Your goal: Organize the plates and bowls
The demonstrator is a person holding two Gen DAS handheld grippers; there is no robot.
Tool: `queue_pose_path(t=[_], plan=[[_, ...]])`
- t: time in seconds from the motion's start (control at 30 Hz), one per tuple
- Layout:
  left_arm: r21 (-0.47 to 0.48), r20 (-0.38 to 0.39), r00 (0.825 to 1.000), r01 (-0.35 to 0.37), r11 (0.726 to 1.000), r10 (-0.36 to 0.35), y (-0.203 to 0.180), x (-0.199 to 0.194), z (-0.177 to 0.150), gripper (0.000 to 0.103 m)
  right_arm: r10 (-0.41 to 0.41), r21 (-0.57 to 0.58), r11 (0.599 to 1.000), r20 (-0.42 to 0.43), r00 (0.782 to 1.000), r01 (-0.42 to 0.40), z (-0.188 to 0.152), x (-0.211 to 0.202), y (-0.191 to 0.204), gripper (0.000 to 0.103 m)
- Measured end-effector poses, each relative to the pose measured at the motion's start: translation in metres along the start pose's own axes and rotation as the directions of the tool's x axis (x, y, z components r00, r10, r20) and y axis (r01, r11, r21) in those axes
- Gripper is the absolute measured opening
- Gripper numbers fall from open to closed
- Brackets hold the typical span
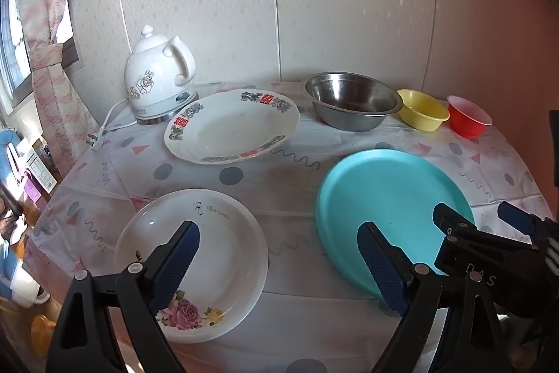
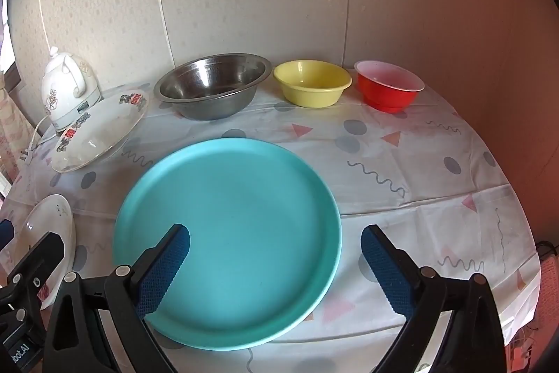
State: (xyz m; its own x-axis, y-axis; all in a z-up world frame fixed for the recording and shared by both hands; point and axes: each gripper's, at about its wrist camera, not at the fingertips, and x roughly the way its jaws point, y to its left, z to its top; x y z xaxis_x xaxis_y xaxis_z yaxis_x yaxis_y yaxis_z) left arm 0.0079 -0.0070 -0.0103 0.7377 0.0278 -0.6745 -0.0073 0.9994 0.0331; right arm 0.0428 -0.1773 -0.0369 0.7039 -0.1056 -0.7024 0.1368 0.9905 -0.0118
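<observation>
Hovered above the near edge of the tabletop [image 2: 419, 170], both tools spread wide and gripping nothing. Left tool [image 1: 279, 263] poised over the rose plate [image 1: 223, 233] at the near left; right tool [image 2: 276, 268] poised over the teal plate [image 2: 227, 215] near the middle of the near edge, one pad over its surface, the other outside its rim. Neither appeared to touch a plate.

Found along the far edge, in a row: steel bowl [image 2: 213, 86], yellow bowl [image 2: 312, 86], red bowl [image 2: 389, 84], close together but apart. Toward the far left corner, a patterned plate [image 1: 232, 126] tilted, its far rim apparently propped on the base of a kettle [image 1: 157, 72]. Kettle cord and plug [image 1: 94, 140] trailing at the left edge.

Judged as the start: nothing stacked yet, every plate and bowl separate.

Risks ahead, as judgement only:
- Flat plates on a thin cloth: little rim to pinch, so likely to slip out or drag and bunch the cloth.
- Rose plate close to the near edge: liable to be nudged off by a clumsy approach.
- Both tools close together near the teal plate: likely to collide if moved at once.
- Tilted patterned plate: prone to slide or clatter down if bumped.
- China stacked too hard: liable to chip.
- Plastic bowls light: easily knocked or tipped by a wide tool.
</observation>
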Motion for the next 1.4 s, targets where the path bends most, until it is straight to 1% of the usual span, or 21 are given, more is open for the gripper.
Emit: queue_pose_path(t=[0.23,0.53,1.1,1.4], plan=[[0.006,0.001,1.0,0.0,1.0,0.0,0.0,0.001,-0.001,0.092,0.006,0.001,1.0,-0.008,1.0,-0.006,0.001,0.002,0.0,0.1],[0.001,0.009,1.0,-0.003,1.0,0.003,0.001,-0.003,-0.001,0.092,0.003,-0.014,1.0,0.007,1.0,-0.003,0.0,-0.001,0.003,0.1],[0.004,0.049,0.999,-0.006,1.0,0.006,0.002,-0.015,-0.002,0.092,0.004,-0.031,1.0,0.034,0.999,-0.003,-0.001,-0.01,0.005,0.1],[0.007,0.049,0.999,-0.008,1.0,0.008,0.003,-0.017,-0.003,0.092,0.008,-0.03,1.0,0.033,0.999,-0.007,-0.001,-0.01,0.004,0.1]])
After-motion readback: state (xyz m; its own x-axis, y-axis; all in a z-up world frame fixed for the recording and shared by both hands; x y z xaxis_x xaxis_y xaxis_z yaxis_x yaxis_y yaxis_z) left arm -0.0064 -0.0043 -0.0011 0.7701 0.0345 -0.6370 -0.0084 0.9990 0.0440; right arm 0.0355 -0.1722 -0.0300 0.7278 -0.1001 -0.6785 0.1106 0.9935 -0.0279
